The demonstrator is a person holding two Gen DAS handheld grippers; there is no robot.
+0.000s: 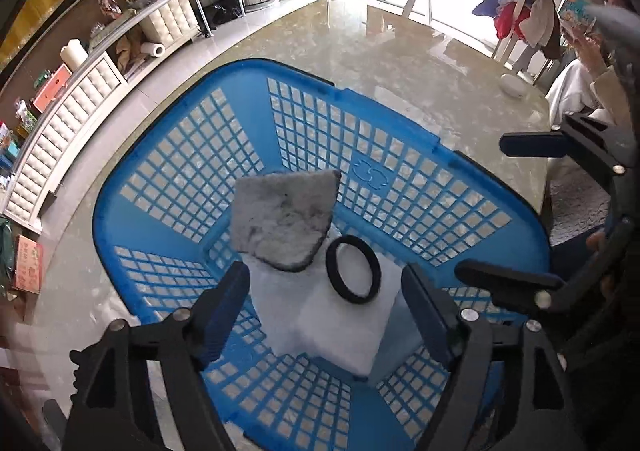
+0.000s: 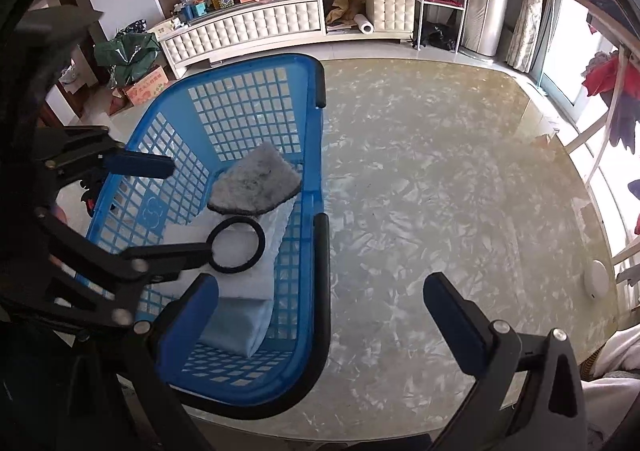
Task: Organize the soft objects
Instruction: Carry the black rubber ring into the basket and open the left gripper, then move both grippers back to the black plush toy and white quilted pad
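While my left gripper point(image 1: 326, 315) hangs spread over the blue basket point(image 1: 400, 171), nothing's pinched in it.

Soft stuff is all in the basket already: black hair band point(image 1: 353, 270) lying flat on the white foam pad point(image 1: 332, 327), grey fluffy cloth point(image 1: 284, 221) just beyond it, leaning on the far wall. Right gripper point(image 2: 320, 311) is spread too, empty, straddling the basket's right rim above the counter point(image 2: 440, 171). My guess is a drop step, so I'd lift straight up with the jaws wide and not snag the band.
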